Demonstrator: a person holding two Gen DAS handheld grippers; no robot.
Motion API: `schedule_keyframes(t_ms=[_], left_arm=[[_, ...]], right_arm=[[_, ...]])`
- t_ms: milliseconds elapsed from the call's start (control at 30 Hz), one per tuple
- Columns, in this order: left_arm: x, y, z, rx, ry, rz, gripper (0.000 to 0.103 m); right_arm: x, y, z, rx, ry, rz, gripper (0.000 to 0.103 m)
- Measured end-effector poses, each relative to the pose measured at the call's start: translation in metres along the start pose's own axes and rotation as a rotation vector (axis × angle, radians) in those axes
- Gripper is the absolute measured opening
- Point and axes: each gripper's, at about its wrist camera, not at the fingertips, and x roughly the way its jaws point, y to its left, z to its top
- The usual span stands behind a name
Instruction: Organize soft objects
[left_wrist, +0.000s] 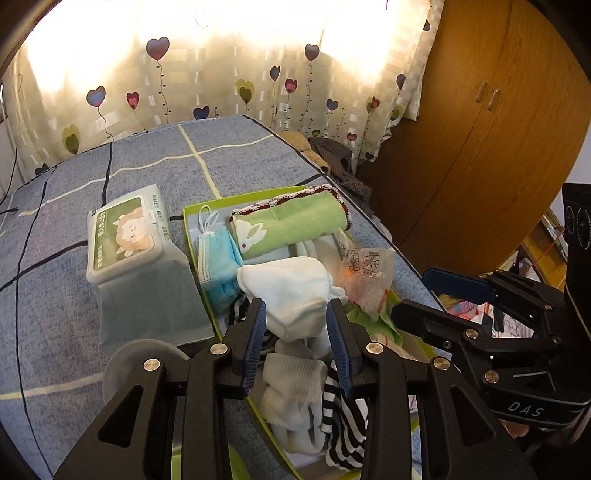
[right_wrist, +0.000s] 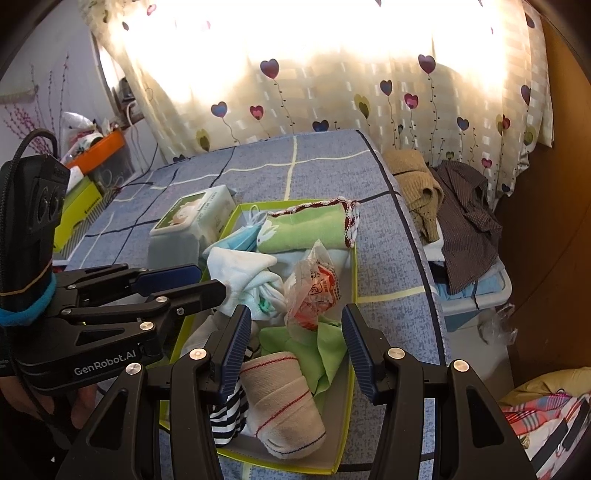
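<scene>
A shallow yellow-green box (left_wrist: 188, 221) lies on the bed. It holds a rolled green towel (left_wrist: 295, 225), blue face masks (left_wrist: 216, 262), a white cloth (left_wrist: 291, 284), a crinkled plastic bag (left_wrist: 365, 273), white socks (left_wrist: 291, 384) and a striped sock (left_wrist: 343, 417). My left gripper (left_wrist: 295, 306) is open, its blue pads on either side of the white cloth without squeezing it. My right gripper (right_wrist: 295, 312) stands open over the box, above the plastic bag (right_wrist: 314, 291) and a beige rolled sock (right_wrist: 284, 398), holding nothing. Each gripper also shows in the other's view.
A pack of wet wipes (left_wrist: 125, 236) sits on the blue checked sheet (left_wrist: 55, 295) just left of the box. Right of the bed, clothes (right_wrist: 461, 229) are piled on a bin. A wooden wardrobe (left_wrist: 480, 129) stands at the right, and curtains hang behind.
</scene>
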Motion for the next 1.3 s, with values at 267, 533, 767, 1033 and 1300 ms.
schedule_keyframes(t_ms=[267, 533, 767, 1033, 1300], left_arm=[[-0.014, 0.004, 0.002, -0.028, -0.066, 0.005, 0.035], [0.007, -0.009, 0.003, 0.019, 0.011, -0.015, 0.035], [0.017, -0.016, 0.006, 0.033, 0.034, -0.017, 0.035], [-0.009, -0.019, -0.002, 0.018, 0.005, -0.028, 0.035], [-0.045, -0.027, -0.015, 0.011, -0.037, -0.027, 0.035]], right_arm=[[-0.007, 0.000, 0.000, 0.005, -0.013, 0.001, 0.051], [-0.015, 0.003, -0.005, 0.006, -0.020, 0.000, 0.051], [-0.026, 0.000, -0.011, 0.024, -0.033, -0.010, 0.051], [-0.041, 0.002, -0.019, 0.027, -0.050, -0.009, 0.051], [-0.057, 0.016, -0.026, 0.000, -0.064, -0.015, 0.053]])
